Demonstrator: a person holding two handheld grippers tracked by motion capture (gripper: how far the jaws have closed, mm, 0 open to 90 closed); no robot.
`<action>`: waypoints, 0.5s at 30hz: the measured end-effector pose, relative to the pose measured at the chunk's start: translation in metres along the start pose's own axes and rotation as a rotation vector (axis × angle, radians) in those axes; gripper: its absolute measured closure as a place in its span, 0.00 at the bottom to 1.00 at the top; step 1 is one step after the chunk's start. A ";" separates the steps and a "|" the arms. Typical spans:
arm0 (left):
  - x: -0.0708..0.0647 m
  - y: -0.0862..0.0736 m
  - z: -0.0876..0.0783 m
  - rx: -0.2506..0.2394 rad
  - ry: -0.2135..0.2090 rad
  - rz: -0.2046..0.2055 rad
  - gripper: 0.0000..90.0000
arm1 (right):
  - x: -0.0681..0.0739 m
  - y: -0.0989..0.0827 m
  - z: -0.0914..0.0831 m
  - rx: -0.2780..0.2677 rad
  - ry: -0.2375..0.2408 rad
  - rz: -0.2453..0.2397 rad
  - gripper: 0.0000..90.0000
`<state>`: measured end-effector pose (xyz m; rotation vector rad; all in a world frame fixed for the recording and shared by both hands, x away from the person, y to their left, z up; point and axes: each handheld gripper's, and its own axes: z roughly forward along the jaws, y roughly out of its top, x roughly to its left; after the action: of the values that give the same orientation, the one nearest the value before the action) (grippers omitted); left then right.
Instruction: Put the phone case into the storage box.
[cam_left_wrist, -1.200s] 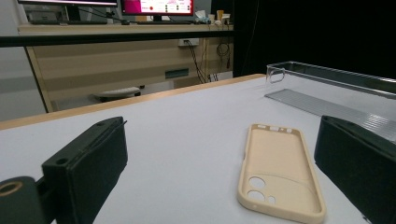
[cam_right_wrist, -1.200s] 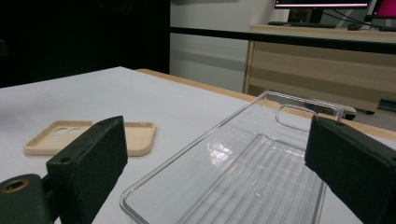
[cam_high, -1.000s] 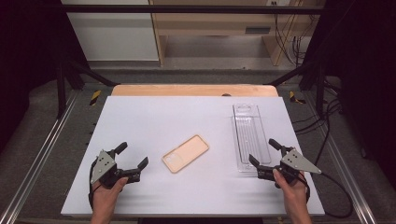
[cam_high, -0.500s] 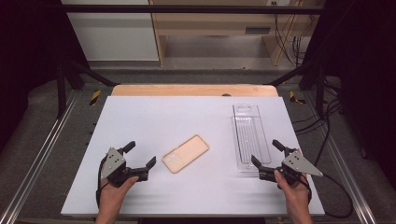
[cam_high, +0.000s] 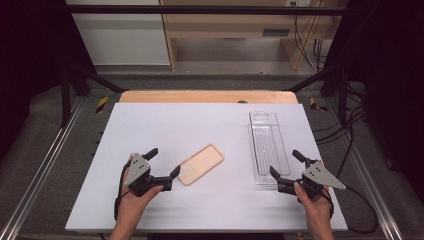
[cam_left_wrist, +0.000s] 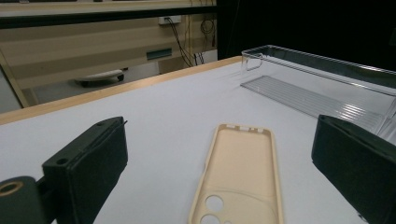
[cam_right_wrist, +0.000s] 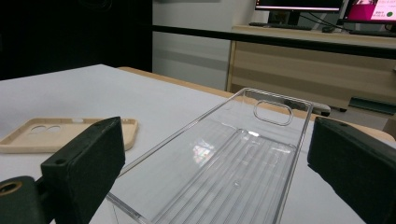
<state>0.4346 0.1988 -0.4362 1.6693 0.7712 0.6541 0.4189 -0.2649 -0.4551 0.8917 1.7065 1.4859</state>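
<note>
Left gripper view, fingers (cam_left_wrist: 88, 172) wide, phone case (cam_left_wrist: 240, 177) cutouts, clear tray (cam_left_wrist: 322, 79) beyond

Left gripper (cam_high: 162, 161) black, grey three-cornered plate; right gripper (cam_high: 286, 163) same; black trailing cables

A matt, smooth beige plastic phone case (cam_left_wrist: 240, 177) is seen beside a glossy clear plastic tray (cam_right_wrist: 224, 177) with a ribbed floor, on a matt white tabletop (cam_high: 165, 130) edged in wood.
</note>
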 end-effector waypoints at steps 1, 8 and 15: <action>-0.001 0.004 0.007 0.014 0.003 -0.008 0.05 | 0.000 0.000 0.000 0.000 0.000 0.002 0.05; -0.007 0.009 0.031 0.065 0.003 -0.009 0.09 | -0.001 -0.001 0.000 0.003 0.002 -0.004 0.05; -0.016 0.004 0.035 0.153 0.030 0.032 0.33 | 0.001 0.000 0.000 0.003 0.005 -0.012 0.05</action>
<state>0.4514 0.1648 -0.4406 1.8179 0.8348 0.6568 0.4183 -0.2642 -0.4555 0.8780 1.7151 1.4792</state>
